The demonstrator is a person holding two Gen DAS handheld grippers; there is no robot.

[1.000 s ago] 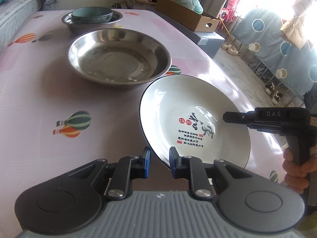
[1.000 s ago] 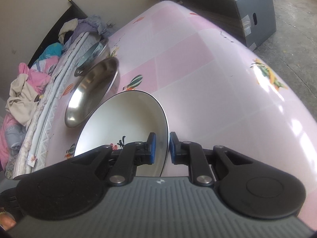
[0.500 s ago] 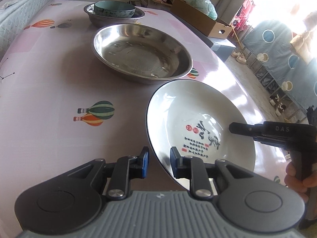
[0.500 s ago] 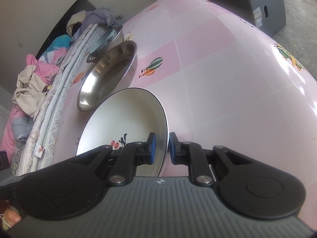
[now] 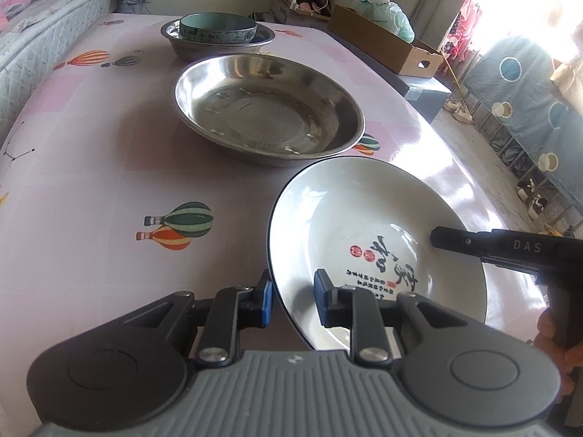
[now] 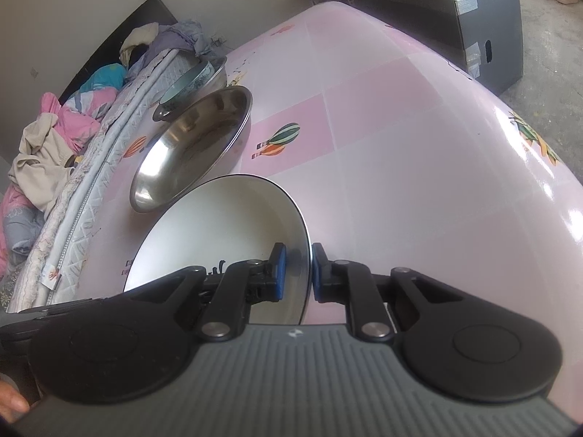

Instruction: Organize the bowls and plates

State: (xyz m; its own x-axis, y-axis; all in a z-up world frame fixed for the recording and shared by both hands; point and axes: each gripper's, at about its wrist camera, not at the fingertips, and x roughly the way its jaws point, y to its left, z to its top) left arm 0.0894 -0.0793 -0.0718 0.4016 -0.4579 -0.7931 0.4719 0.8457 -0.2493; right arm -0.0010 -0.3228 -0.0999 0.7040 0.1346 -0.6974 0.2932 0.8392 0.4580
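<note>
A white plate with a dark rim and red and black writing [image 5: 364, 225] is held above the pink table, tilted. My left gripper [image 5: 291, 296] is shut on its near rim. My right gripper [image 6: 296, 273] is shut on the opposite rim of the white plate [image 6: 218, 225]; it also shows in the left wrist view [image 5: 437, 237]. Beyond the plate sits a large steel dish [image 5: 269, 107], also in the right wrist view [image 6: 193, 149]. Farther back a teal bowl [image 5: 218, 27] sits inside a smaller steel dish [image 5: 189, 45].
The table [image 5: 91, 153] has a pink cloth with balloon prints. A mattress [image 5: 43, 32] borders its left side. A cardboard box [image 5: 382, 42] on a grey cabinet [image 6: 473, 25] stands beyond the far right edge. The floor drops off at right.
Both grippers have carried the white plate forward, closer to the large steel dish. Both still grip its rims.
</note>
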